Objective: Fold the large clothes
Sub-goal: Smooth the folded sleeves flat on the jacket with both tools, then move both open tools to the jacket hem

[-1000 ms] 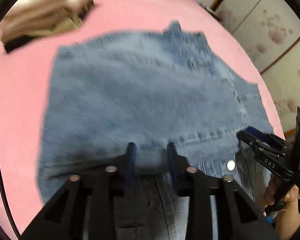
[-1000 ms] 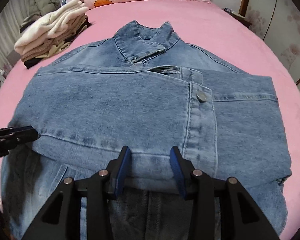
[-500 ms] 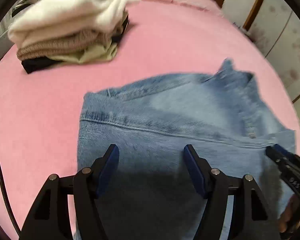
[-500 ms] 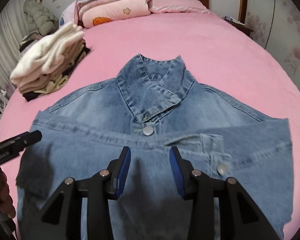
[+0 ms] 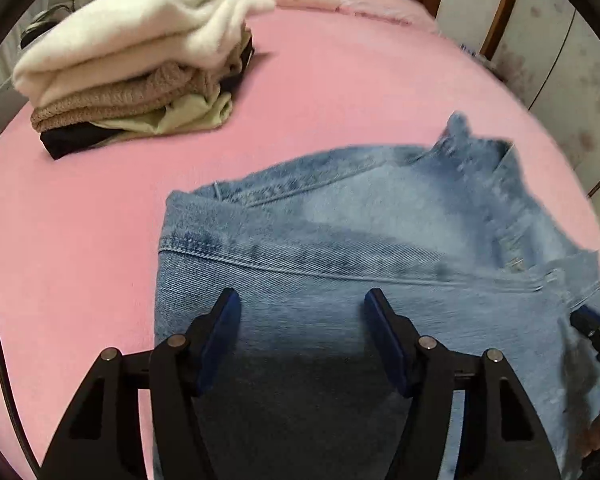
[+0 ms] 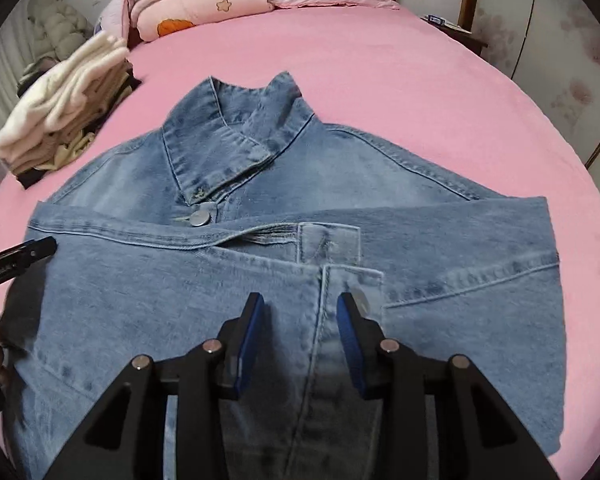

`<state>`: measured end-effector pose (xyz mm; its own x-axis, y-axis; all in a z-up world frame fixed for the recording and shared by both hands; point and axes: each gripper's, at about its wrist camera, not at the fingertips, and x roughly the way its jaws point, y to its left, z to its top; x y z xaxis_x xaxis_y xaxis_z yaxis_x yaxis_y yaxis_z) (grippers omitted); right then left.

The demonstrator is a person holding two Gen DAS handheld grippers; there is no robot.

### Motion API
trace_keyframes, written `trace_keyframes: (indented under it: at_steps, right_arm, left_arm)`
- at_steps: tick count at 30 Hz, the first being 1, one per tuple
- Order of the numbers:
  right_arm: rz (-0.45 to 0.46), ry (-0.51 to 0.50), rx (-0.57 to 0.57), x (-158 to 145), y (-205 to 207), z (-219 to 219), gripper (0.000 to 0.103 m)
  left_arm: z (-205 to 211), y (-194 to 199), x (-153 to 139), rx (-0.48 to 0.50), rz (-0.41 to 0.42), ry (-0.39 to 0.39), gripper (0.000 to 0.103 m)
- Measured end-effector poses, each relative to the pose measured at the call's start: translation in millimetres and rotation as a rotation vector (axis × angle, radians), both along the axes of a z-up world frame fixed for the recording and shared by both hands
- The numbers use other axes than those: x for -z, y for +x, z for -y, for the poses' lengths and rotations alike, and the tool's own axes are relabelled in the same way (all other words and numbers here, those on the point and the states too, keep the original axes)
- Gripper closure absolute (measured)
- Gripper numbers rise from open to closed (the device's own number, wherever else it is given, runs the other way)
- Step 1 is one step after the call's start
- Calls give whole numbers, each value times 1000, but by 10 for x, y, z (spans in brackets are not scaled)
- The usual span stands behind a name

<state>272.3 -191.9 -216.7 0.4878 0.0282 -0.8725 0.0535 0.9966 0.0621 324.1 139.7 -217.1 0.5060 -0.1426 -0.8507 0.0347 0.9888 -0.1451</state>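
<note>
Both grippers pulled back off the jacket [image 6: 260, 280], now folded flat on pink bed [image 6: 440, 80] w/ collar up top; L gripper [image 5: 302, 300] released & closing, R gripper [image 6: 300, 304] released, nothing between jaws.

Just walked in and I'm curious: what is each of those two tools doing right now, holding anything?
Left tool: open, closing slightly, holding nothing, above the denim jacket.
Right tool: open, holding nothing, over the jacket's front.
</note>
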Motion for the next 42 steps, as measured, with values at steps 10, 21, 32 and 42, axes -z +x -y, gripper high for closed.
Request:
trace_keyframes:
  at_steps: [10,21,32,42]
  right_arm:
    - [75,51,30,-631,-502,94,64]
    - [137,37,-14,-1219,-1134,-71,64]
    - [224,32,-107,-1673,-1887,-282,60]
    - [314,86,-152,-1968,-2518,-250,55]
  left_arm:
    - [9,-522,-829,-43,79,-50,27]
    - [87,-1562,-1795,-3,229,-49,2]
    - [463,-2613,-2275,79,327,16,2]
    - [754,-3210,-2450,119,357,135,2]
